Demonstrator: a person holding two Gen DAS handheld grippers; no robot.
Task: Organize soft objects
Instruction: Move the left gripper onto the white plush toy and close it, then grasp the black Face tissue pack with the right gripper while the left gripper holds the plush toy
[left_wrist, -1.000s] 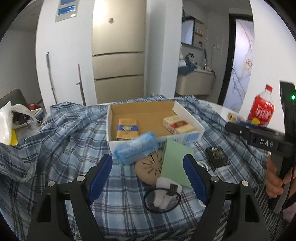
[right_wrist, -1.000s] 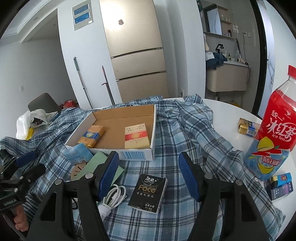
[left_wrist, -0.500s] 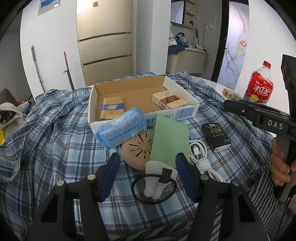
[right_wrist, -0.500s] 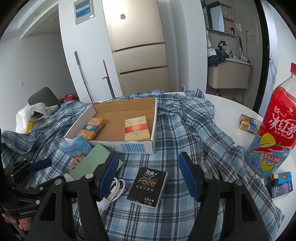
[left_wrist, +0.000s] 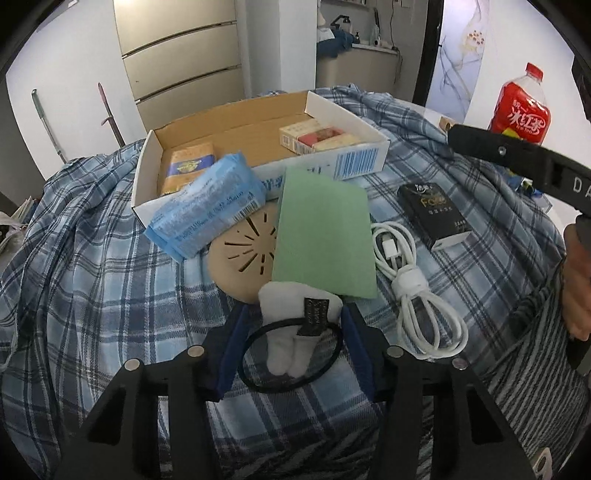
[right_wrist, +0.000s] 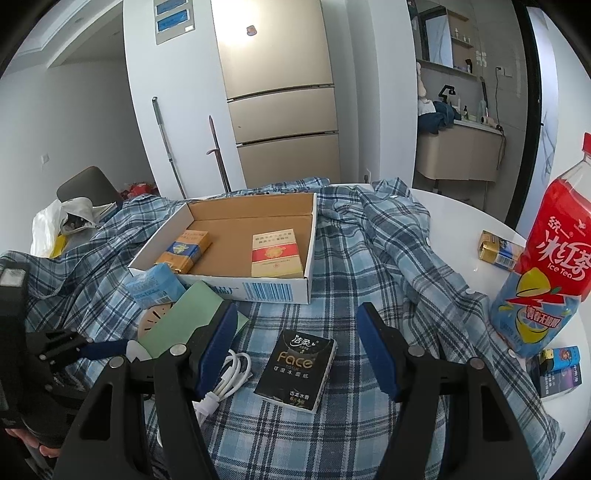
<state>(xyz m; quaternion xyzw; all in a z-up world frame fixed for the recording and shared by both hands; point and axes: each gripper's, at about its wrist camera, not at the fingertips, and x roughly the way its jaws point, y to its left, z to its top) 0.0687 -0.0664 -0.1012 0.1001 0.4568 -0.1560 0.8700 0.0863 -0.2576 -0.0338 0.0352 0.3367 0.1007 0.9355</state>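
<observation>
A small white plush piece (left_wrist: 291, 325) with a black tag lies inside a black elastic ring (left_wrist: 258, 382) on the plaid cloth. My left gripper (left_wrist: 293, 310) stands over it, jaws closing. The plush and ring sit between the blue pads; a gap shows at the left pad (left_wrist: 231, 347). A blue tissue pack (left_wrist: 207, 210) leans on the cardboard box (left_wrist: 146, 177). In the right wrist view my right gripper (right_wrist: 295, 308) is open above a black tissue pack (right_wrist: 297, 369), nothing between its fingers.
A green pad (left_wrist: 321, 236), a tan slotted disc (left_wrist: 240, 254) and a coiled white cable (left_wrist: 413, 295) lie beside the plush. Two cigarette packs rest in the box. A red iced tea bottle (right_wrist: 550, 258) and small boxes stand at the right on the white table.
My left gripper has come down and forward over the white plush piece and its jaws have narrowed around it. The right gripper has stayed where it was.
</observation>
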